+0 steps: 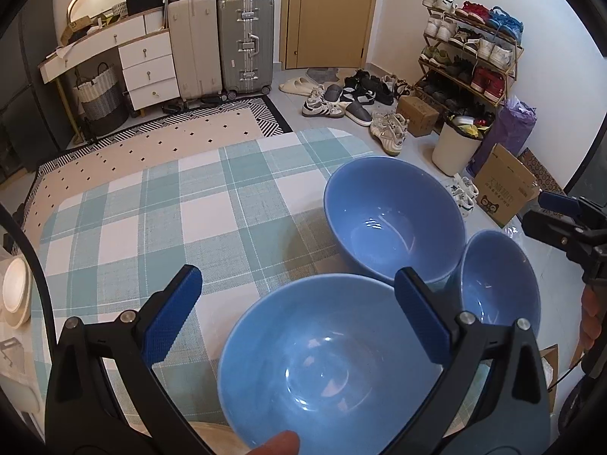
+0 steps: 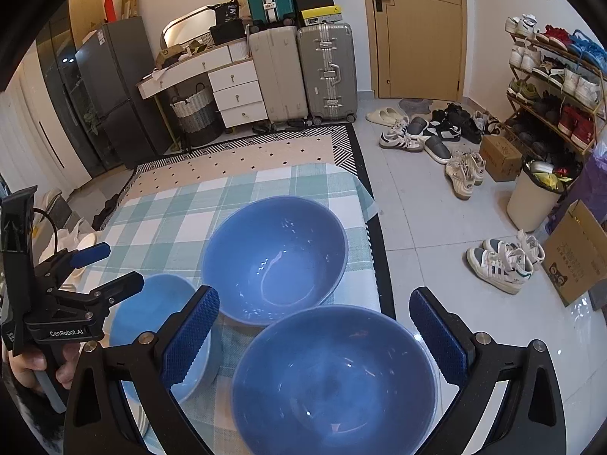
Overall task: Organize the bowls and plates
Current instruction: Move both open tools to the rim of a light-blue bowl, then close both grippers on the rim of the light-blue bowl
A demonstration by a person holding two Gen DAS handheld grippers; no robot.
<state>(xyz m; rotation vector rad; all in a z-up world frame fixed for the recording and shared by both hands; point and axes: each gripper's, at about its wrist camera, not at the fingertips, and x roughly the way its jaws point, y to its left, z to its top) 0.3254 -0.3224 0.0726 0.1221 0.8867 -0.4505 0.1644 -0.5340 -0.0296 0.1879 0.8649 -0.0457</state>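
On the checked worktop (image 1: 159,204) three blue bowls (image 1: 394,220) stand close together. Both the left gripper (image 1: 299,318) and right gripper (image 2: 315,337) hover spread apart, empty; nesting seems not begun, so one must first clamp a rim.

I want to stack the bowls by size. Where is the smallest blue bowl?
In the left wrist view the smallest bowl sits at the table's right edge, right of the near bowl and beside the far bowl.
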